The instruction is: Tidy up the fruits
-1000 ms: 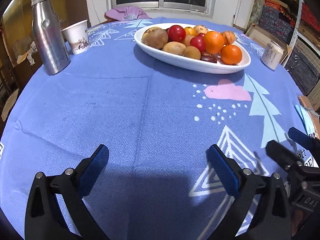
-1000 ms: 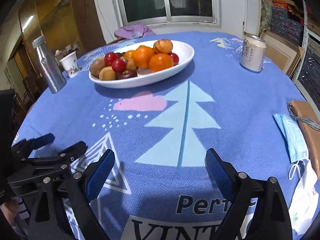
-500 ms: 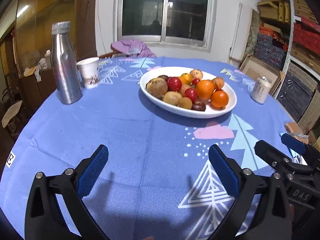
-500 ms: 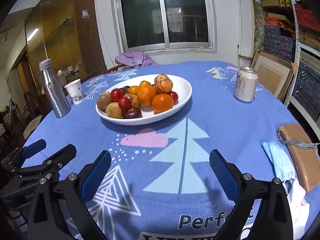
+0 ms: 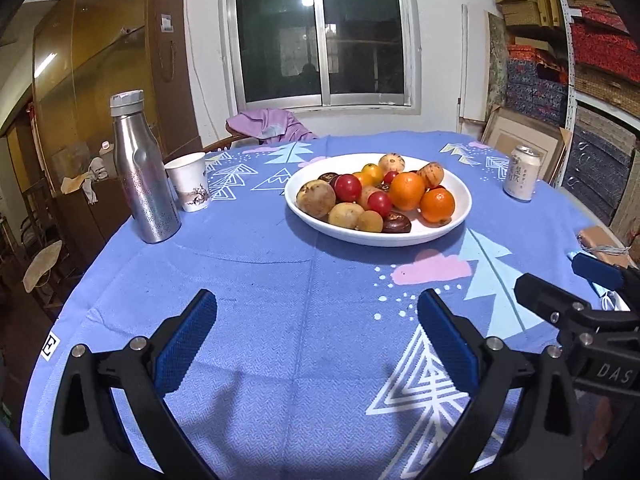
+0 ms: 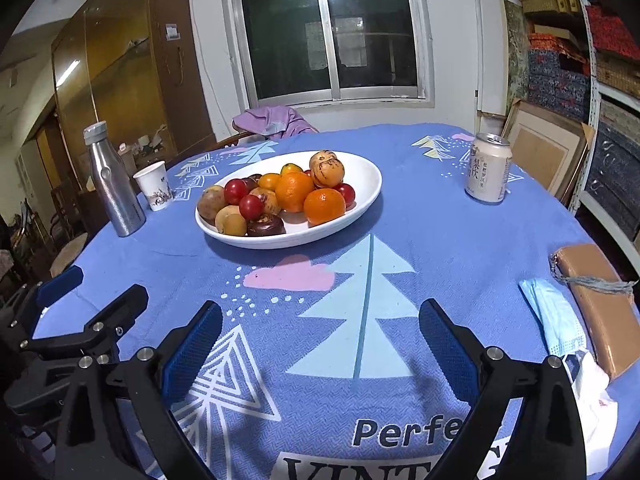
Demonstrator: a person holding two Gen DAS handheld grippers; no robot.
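White bowl of fruits sits on blue tablecloth

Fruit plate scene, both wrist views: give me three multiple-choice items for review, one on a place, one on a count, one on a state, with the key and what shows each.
1. Where does the paper cup stand?
A. beside the steel bottle
B. on the white plate
C. next to the drink can

2. How many large oranges lie on the plate?
A. none
B. two
C. five

3. How do the jaws of the right gripper stand?
A. shut on a fruit
B. shut on nothing
C. wide open, nothing between them

Key: 1 A, the cup sits just right of the bottle at the table's far left. 2 B, two big orange fruits lie side by side on the plate's right half. 3 C, only blue tablecloth shows between the blue pads.
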